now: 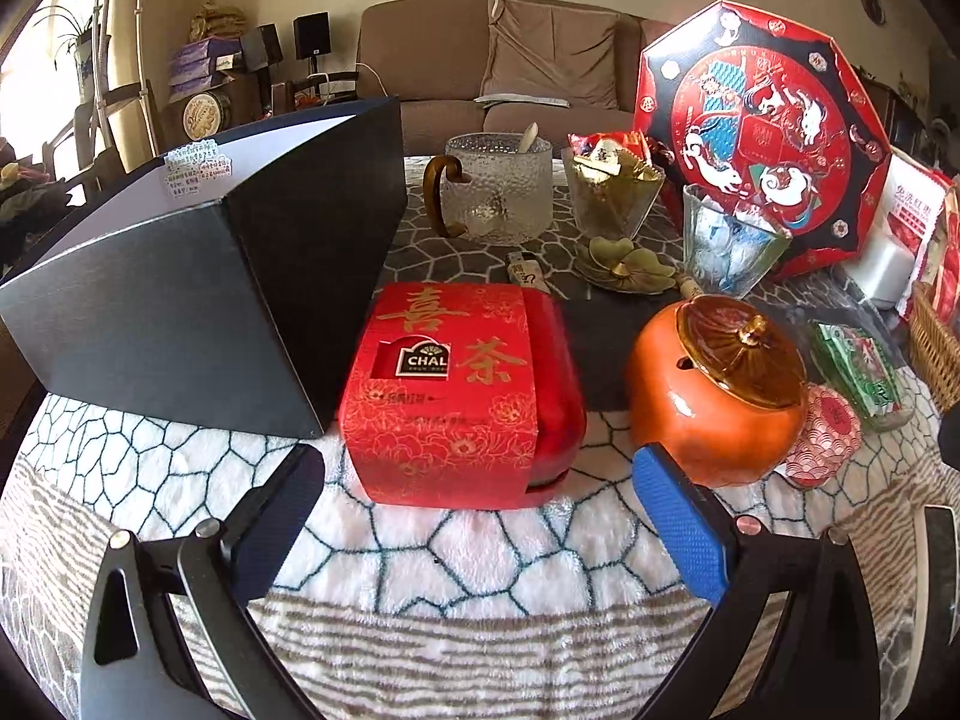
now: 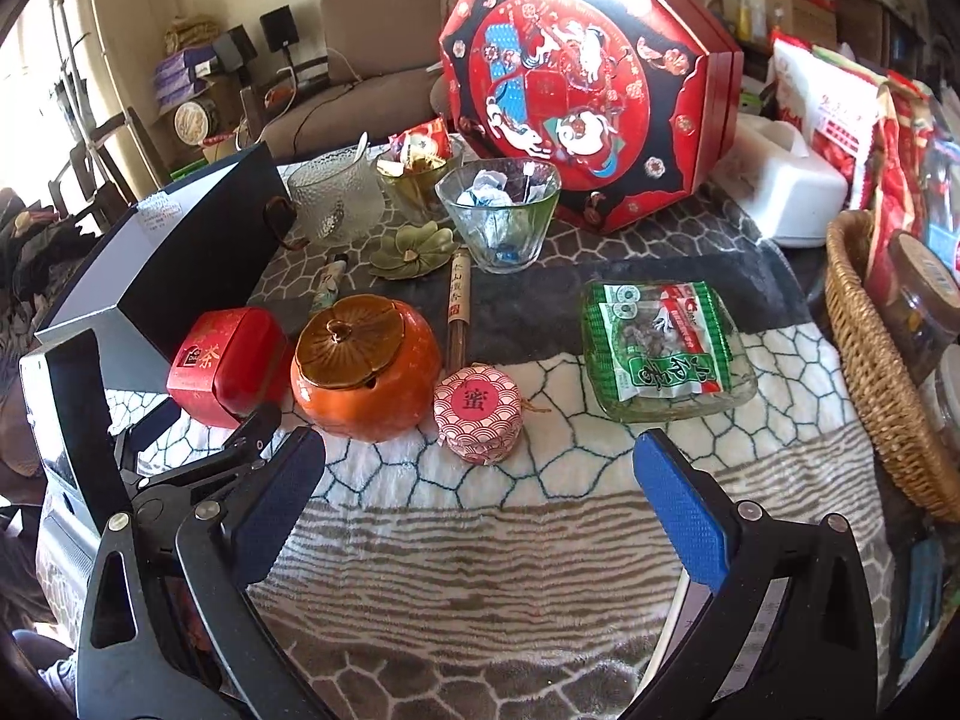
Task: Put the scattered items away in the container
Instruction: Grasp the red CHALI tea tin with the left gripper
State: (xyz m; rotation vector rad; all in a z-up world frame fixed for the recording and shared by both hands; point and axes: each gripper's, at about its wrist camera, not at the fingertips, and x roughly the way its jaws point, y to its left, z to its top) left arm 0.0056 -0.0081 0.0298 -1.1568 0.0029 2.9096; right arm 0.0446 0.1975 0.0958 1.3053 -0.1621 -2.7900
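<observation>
A red tea box with gold characters stands just ahead of my left gripper, which is open and empty. Beside it on the right is an orange lidded jar. A dark open box stands tilted on the left. In the right wrist view my right gripper is open and empty, short of a small round red-and-white packet. The orange jar, the red tea box and the dark box lie to its left. A green snack packet rests on a glass dish.
A large red octagonal box leans at the back. Glass bowls, a glass mug, a green flower dish and an incense tube crowd the middle. A wicker basket stands right; a white tissue box lies behind it.
</observation>
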